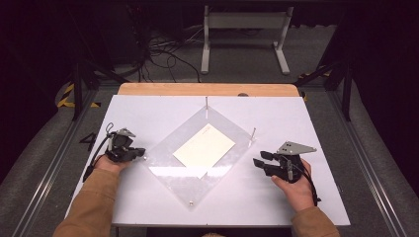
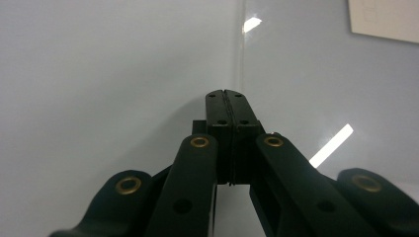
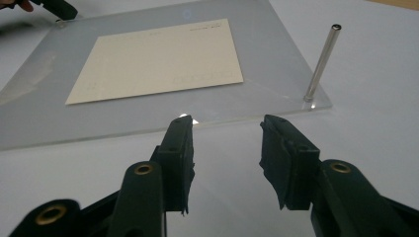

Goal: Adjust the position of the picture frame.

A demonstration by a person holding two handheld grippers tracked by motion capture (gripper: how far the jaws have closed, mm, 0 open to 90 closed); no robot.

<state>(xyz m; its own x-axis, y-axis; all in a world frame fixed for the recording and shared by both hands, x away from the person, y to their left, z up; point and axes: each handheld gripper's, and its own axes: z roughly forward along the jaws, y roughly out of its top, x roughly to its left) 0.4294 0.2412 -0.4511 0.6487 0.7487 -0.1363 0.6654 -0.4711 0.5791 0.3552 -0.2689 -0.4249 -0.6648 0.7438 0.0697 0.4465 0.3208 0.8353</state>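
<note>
On the clear plate (image 3: 276, 59), the cream card's (image 3: 158, 59) faint print is unreadable.

a lab: dark room, tangled floor cables (image 1: 158, 54), a white test table (image 1: 148, 111) on rails.

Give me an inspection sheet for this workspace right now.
Surface: white table, wooden strip at far edge.
Job's things: clear acrylic plate lying diamond-wise, cream card on it, metal pins upright at its corners.
Clutter: nothing seen.
Grippers: left hand-held gripper shut, at the plate's left corner; right hand-held gripper open, empty, short of the plate's edge.
Cables: tangle on floor behind table.
Surroundings: white stand, dark room.
</note>
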